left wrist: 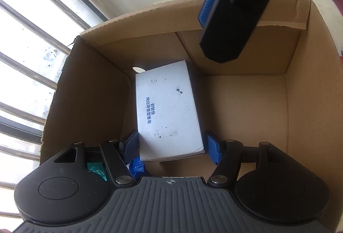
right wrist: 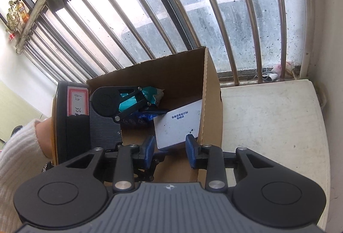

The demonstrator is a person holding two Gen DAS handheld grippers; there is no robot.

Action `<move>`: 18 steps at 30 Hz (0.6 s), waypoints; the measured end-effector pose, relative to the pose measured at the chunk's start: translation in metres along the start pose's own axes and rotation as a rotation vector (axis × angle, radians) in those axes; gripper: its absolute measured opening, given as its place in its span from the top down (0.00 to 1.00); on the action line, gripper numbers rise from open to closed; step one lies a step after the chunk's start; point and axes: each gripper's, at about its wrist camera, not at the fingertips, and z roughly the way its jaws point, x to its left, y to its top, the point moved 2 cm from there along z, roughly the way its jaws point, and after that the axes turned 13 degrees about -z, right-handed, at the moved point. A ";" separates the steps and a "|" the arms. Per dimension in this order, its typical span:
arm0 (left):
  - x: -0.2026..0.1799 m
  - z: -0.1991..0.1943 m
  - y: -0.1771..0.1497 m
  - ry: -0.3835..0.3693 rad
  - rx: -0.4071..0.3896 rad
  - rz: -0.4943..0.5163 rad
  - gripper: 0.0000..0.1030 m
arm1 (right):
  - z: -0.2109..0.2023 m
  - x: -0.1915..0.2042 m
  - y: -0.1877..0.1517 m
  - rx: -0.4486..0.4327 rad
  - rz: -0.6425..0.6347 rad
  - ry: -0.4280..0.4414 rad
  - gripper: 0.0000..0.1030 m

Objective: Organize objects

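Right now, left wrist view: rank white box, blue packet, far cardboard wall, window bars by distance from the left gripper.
1. white box, between the left gripper fingers.
2. blue packet, just below the left finger; close to call against the box.
3. far cardboard wall, box's back.
4. window bars, outside, left.

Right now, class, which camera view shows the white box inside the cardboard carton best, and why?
The left wrist view: the white box lies nearly whole between the left gripper fingers, its printed face legible. In the right wrist view the cardboard carton wall and the right gripper hide part of the box.
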 end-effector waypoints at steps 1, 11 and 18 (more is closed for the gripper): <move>0.000 0.000 -0.001 -0.004 -0.011 0.034 0.37 | 0.000 0.001 0.000 0.004 0.001 0.008 0.66; 0.003 0.000 0.001 0.038 -0.078 0.139 0.23 | 0.012 0.016 -0.006 0.045 -0.020 -0.003 0.65; -0.008 -0.017 0.000 0.117 -0.145 0.143 0.13 | 0.019 0.017 0.000 0.025 -0.040 -0.056 0.65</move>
